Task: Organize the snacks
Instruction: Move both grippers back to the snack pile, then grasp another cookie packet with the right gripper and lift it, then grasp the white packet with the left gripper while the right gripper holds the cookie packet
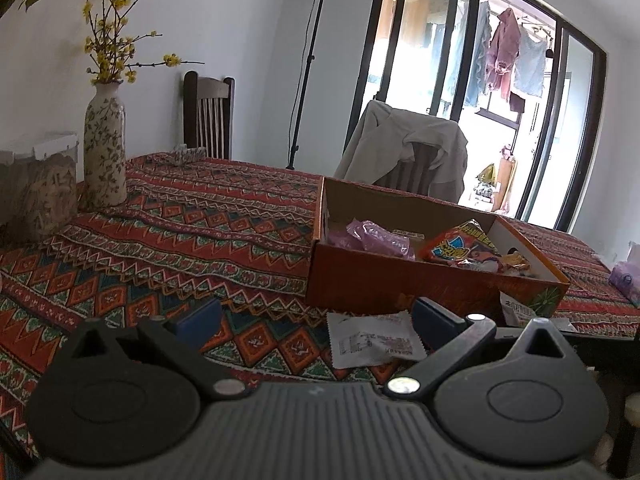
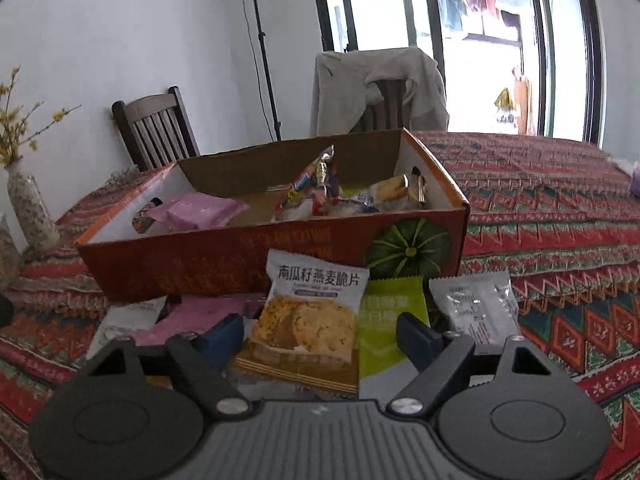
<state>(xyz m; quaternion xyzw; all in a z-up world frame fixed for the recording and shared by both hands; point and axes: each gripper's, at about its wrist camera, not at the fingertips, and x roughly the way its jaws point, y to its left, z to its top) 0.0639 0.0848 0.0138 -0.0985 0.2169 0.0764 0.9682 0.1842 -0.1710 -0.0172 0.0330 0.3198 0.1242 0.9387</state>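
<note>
An orange cardboard box [image 1: 400, 280] [image 2: 240, 256] sits on the patterned tablecloth and holds a pink packet [image 1: 376, 236] [image 2: 200, 210] and colourful snack bags [image 1: 468, 246] [image 2: 316, 188]. My left gripper [image 1: 316, 322] is open and empty, low over the cloth, with a white packet [image 1: 372, 340] just ahead of its right finger. My right gripper [image 2: 320, 334] is open around an oat-crisp packet [image 2: 308, 324] leaning against the box front. A green packet [image 2: 386, 328], a silver packet [image 2: 478, 308] and a pink packet [image 2: 200, 316] lie beside it.
A floral vase with yellow twigs [image 1: 105, 144] [image 2: 30, 208] and a clear jar [image 1: 38, 184] stand at the table's left. Wooden chairs [image 1: 209, 114] [image 2: 154, 132], one draped with a grey jacket [image 1: 404, 148] [image 2: 376, 88], stand behind. A purple bag [image 1: 624, 280] lies at right.
</note>
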